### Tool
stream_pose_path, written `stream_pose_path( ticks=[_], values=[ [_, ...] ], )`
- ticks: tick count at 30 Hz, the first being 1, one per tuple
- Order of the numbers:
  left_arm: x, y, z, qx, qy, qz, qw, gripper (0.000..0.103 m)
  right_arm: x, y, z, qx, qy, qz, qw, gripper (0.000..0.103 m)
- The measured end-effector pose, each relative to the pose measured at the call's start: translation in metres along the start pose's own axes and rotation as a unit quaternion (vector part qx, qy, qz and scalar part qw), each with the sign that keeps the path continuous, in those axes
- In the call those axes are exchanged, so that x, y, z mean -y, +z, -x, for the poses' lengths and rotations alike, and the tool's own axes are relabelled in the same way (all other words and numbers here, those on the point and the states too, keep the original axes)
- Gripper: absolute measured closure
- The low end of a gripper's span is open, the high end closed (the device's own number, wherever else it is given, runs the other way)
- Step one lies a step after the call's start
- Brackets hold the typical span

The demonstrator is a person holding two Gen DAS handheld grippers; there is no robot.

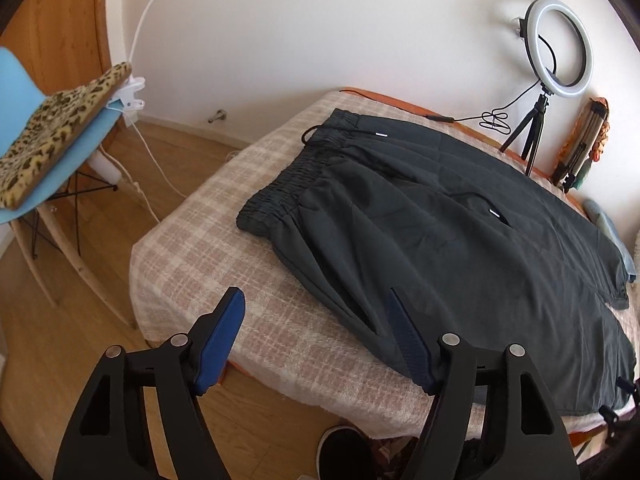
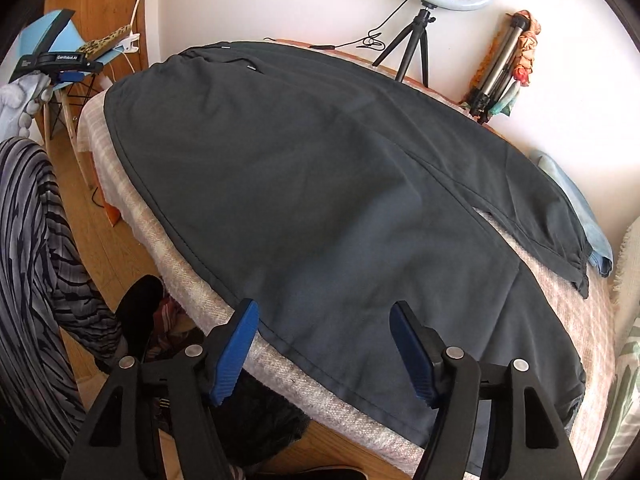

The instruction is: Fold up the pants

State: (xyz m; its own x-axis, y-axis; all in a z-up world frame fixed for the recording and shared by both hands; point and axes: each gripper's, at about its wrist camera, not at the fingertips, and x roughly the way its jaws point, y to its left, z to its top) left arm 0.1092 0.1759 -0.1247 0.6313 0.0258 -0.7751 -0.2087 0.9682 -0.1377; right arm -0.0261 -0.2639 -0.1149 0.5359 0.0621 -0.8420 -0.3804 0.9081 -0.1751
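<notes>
Reaching for the first fold, we hold the left gripper (image 1: 316,312) with its fingers apart and nothing clamped, the near side seam of the dark pants (image 1: 460,220) running between them just below the gathered elastic waistband (image 1: 280,196). Our right gripper (image 2: 324,322) is likewise spread and empty, the near leg's stitched edge crossing between its ribbed blue pads (image 2: 236,344). We judge the next move calls for both pairs to pinch that smooth, thin, faintly creased fabric off the fuzzy plaid blanket (image 1: 192,248) and carry it over the far leg.
</notes>
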Motion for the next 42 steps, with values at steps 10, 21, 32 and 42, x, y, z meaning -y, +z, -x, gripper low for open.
stream_pose_path(
  ticks=[10,21,32,42],
  values=[
    [-0.013,0.01,-0.043,-0.031,-0.004,0.028,0.9991,0.041,-0.011,0.0,-0.013,-0.028,0.02,0.048,0.998,0.039],
    [-0.017,0.014,-0.076,-0.053,-0.013,0.052,0.9971,0.041,-0.005,0.007,-0.018,-0.035,0.046,0.043,0.997,0.067],
    [-0.039,0.03,-0.095,-0.045,-0.031,0.12,0.9913,0.08,-0.009,0.015,-0.018,-0.026,-0.015,0.065,0.997,0.102],
    [-0.033,0.046,-0.082,-0.003,-0.028,0.124,0.9918,0.097,0.016,0.038,0.002,0.015,-0.048,0.032,0.998,0.103]
  ],
)
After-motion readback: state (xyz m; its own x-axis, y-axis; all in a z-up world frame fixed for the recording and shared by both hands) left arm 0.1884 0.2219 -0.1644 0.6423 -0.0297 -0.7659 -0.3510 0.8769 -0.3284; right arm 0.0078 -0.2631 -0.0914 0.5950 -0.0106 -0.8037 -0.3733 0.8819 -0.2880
